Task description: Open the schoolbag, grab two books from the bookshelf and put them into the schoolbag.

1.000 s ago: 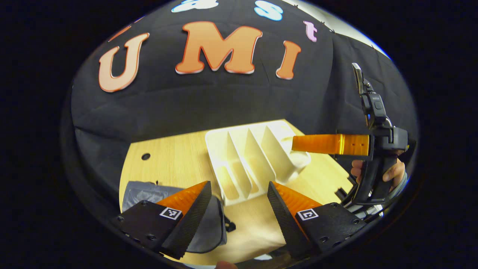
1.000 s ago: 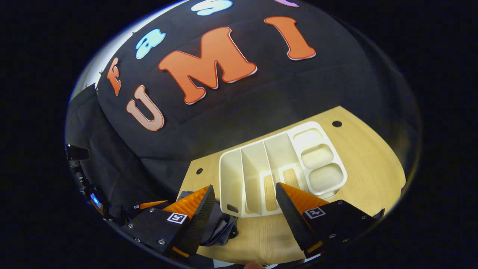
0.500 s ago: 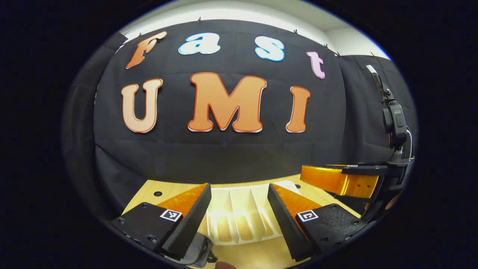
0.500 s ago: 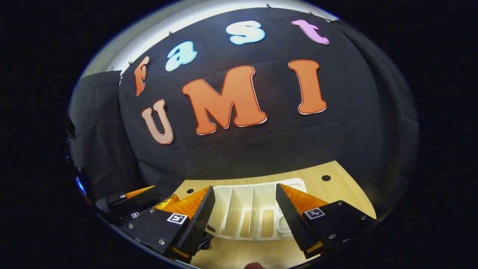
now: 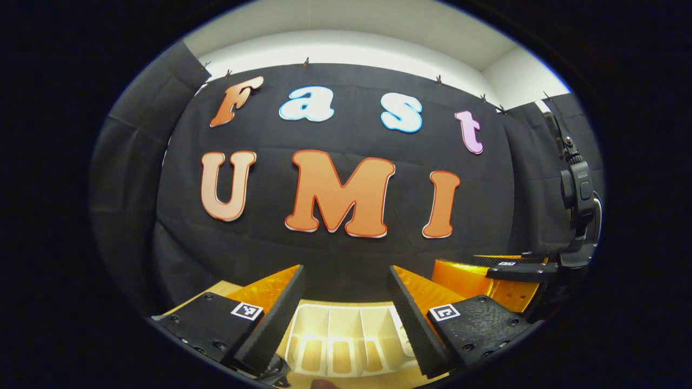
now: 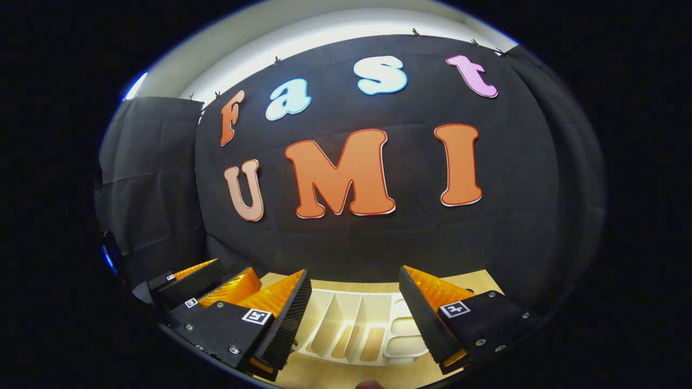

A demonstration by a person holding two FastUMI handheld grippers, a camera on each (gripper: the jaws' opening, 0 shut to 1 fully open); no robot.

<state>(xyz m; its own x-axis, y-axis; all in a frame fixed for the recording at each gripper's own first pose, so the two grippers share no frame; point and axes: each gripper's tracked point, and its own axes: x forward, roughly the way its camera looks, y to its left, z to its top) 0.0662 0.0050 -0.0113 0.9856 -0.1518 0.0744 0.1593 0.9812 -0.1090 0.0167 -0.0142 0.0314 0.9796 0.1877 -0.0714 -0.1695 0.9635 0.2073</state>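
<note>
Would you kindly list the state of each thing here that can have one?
White plastic slotted bookshelf: lying on the wooden table, slots hold no books.
Left gripper: open, holding nothing.
Right gripper: open, holding nothing.

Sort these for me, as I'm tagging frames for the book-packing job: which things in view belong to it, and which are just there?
Belongs to the job:
- white bookshelf, slots in view hold no books
- left gripper, open
- right gripper, open

Just there:
- wooden table
- black cloth wall
</note>
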